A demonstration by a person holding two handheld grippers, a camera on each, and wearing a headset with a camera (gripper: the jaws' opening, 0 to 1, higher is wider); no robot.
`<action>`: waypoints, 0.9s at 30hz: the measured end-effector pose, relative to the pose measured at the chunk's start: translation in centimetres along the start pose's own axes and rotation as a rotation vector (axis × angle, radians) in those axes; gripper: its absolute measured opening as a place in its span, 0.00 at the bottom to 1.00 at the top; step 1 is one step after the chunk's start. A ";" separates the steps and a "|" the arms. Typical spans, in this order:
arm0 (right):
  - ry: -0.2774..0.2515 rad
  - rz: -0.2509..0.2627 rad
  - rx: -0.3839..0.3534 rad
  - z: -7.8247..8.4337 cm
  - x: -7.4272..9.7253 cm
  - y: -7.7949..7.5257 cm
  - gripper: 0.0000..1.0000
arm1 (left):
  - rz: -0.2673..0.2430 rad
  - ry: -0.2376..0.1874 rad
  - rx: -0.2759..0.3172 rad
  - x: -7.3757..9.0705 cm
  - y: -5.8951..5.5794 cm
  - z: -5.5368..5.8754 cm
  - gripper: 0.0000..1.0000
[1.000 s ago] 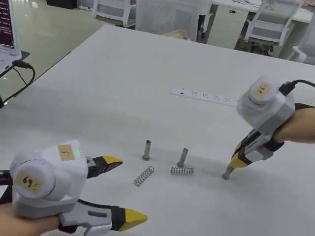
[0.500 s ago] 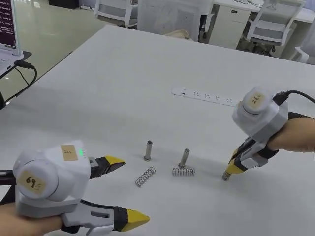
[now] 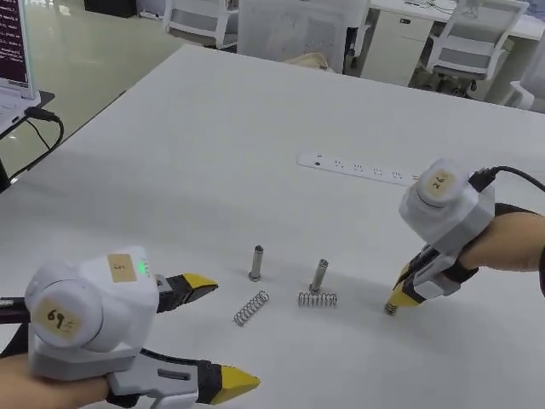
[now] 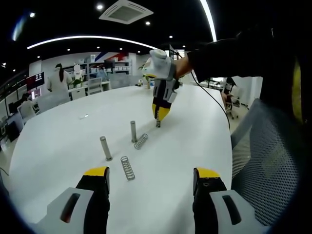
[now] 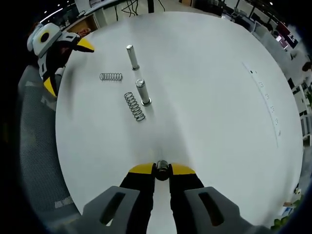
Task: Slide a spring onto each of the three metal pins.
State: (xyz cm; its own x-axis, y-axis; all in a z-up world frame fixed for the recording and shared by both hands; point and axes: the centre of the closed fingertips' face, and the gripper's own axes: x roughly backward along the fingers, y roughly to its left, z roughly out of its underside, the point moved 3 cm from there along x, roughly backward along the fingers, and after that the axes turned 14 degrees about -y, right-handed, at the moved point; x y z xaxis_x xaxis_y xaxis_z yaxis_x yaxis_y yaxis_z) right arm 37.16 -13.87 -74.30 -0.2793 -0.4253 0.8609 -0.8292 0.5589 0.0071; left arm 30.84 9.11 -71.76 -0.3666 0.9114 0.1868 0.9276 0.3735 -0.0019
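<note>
Lowered the right gripper [image 3: 398,300] a little since a second ago, yellow tips now closer to the white table [image 3: 213,153]; left the rest where it was. Pinched between those jaws, pressed in from both sides: third pin [image 5: 162,169], a short steel cylinder, long axis upright, foot on the table, round top end facing the camera between the tips in the right gripper view. Ribbed look on the shaft below the tips in the left gripper view, too small to call a spring. At 9 o'clock of it in the head view, well apart from those tips: middle pin [image 3: 318,276], upright, smooth grey metal, wider at the foot; further toward 9, end pin [image 3: 256,262], same shape, same stance. At 6 o'clock of the middle pin's foot, touching or just short, cannot tell which: first spring [image 3: 317,299], a thin wire coil lying flat, axis from 9 to 3. At 6 o'clock of the end pin, a little apart: second spring [image 3: 250,307], flat too, axis from 7 to 1. At 8 o'clock of that spring, near: left gripper [image 3: 236,330], jaws spread wide with nothing between, pointing toward 3. Far off at 12 o'clock of the pins: white power strip [image 3: 358,168], long, flat, lying from 9 to 3
</note>
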 end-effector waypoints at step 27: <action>-0.093 -0.046 0.152 -3.0 0.4 1.5 0.26 | 0.010 0.000 -0.005 -0.2 -0.1 0.0 0.65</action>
State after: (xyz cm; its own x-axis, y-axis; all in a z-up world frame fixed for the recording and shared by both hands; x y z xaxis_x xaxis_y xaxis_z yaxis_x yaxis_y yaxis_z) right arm 37.27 -11.01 -72.42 -0.2767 -0.5159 0.8107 -0.9039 0.4260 -0.0375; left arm 30.79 8.89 -71.78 -0.3573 0.9152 0.1863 0.9316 0.3634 0.0014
